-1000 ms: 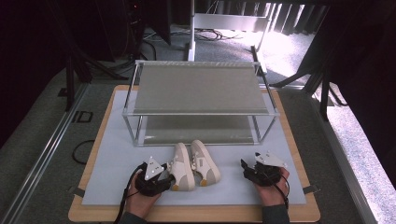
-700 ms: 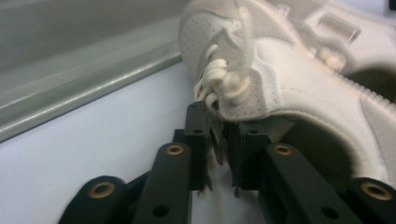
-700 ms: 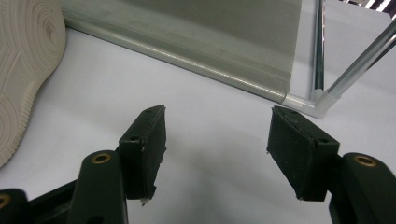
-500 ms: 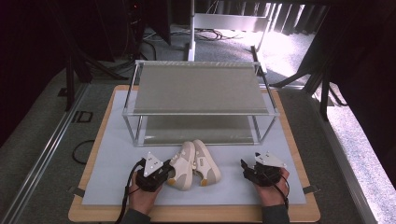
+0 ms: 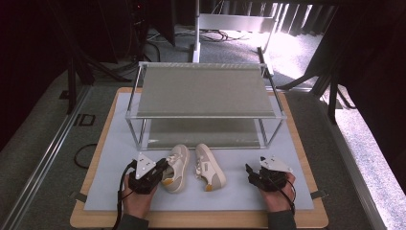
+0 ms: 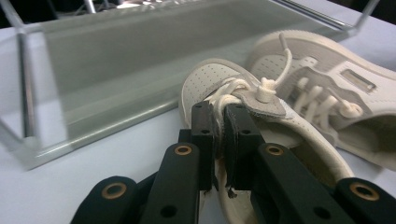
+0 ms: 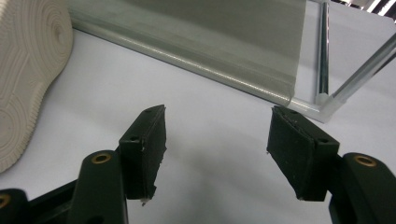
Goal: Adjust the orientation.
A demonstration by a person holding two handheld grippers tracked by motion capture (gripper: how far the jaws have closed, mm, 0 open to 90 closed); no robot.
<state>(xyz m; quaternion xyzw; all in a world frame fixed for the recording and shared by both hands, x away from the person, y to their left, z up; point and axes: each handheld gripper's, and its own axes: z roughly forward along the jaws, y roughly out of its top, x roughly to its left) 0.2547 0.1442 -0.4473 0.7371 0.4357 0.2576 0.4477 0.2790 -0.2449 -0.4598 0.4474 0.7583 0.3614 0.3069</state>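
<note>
Left gripper [image 6: 218, 128] pinches cream, perforated-toe shoe [image 6: 243, 107].

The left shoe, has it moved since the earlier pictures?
Yes. The left shoe, clamped by the left gripper, now sits apart from the right shoe, with its toe swung leftward along the rack's front edge.

The small cream leather sneakers [image 5: 194, 167] had tan heel patches; the flat white mat [image 5: 115, 158] covered a pale wooden tabletop [image 5: 201, 221].
</note>
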